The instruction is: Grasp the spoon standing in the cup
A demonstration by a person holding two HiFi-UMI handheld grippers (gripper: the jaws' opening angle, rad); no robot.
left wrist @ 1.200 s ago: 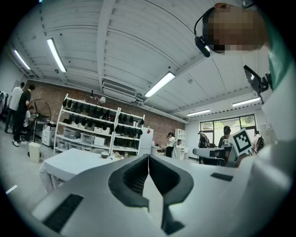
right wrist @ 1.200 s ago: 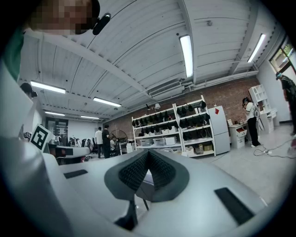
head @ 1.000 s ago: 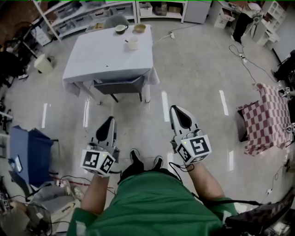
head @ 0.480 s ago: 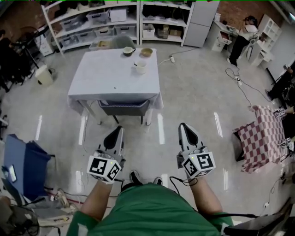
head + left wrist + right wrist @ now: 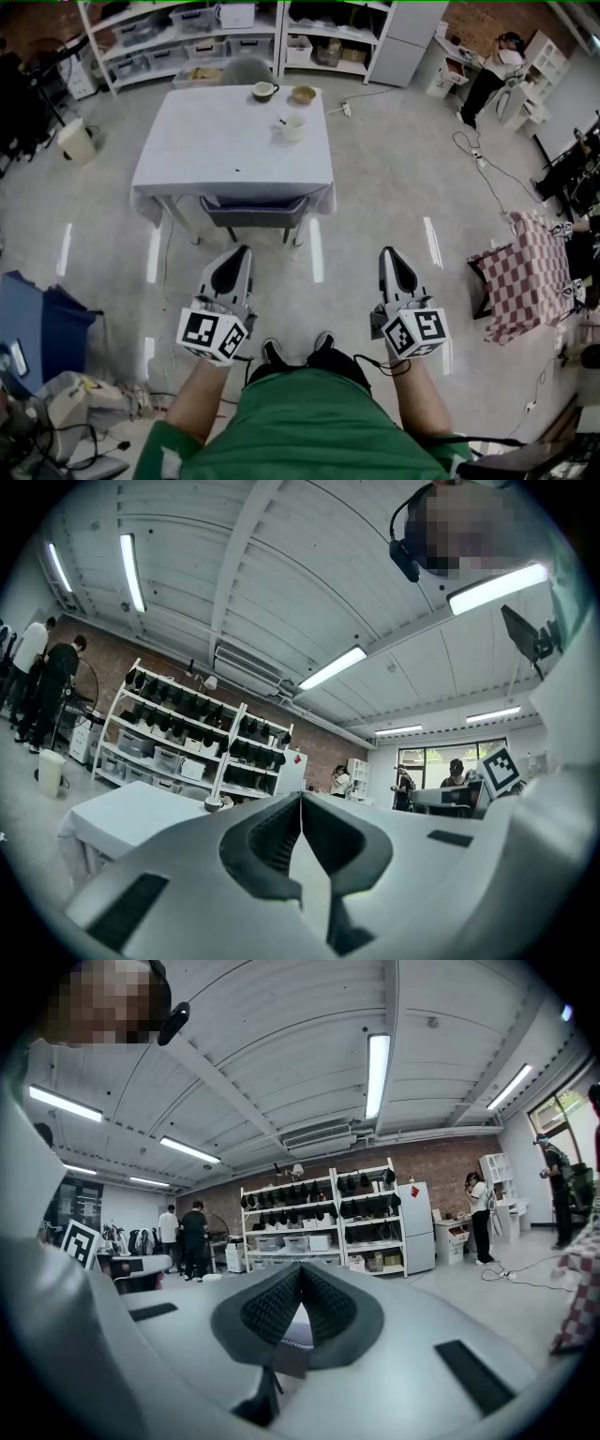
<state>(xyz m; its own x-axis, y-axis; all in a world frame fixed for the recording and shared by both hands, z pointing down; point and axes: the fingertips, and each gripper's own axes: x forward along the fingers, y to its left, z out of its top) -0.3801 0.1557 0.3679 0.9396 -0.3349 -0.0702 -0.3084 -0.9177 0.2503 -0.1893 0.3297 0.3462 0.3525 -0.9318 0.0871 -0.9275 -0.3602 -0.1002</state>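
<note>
Nearest in, well short of the table (image 5: 216, 150): left gripper (image 5: 243, 251) clenched tight, nothing between the jaws, aimed at the table's near edge. Alongside, right gripper (image 5: 389, 251) likewise pinched together and empty, pointing past the table's right side. Both held out level over pale glossy floor (image 5: 375, 187), well apart from the table.

Off to the table's left, near in, a blue-covered thing (image 5: 42, 323). Off to its right, a red-and-white checked cloth (image 5: 530, 272), cables trailing over the floor beside it. Tucked under the table's near edge, a grey chair (image 5: 253, 208).

On top, a white cloth draped over the whole table, mostly bare. Toward the table's far right corner, the white cup (image 5: 293, 128) with the spoon (image 5: 282, 120) standing in it, handle leaning left. At the table's far edge just beyond, a second cup (image 5: 264, 91), dark inside, and a tan bowl (image 5: 302, 95) side by side.

Behind the table, another chair (image 5: 246, 70), then white shelving (image 5: 187, 37) stacked with bins. Far off to the table's right, brick wall (image 5: 469, 19) and a person in dark clothes (image 5: 487, 75) by a white cabinet.
</note>
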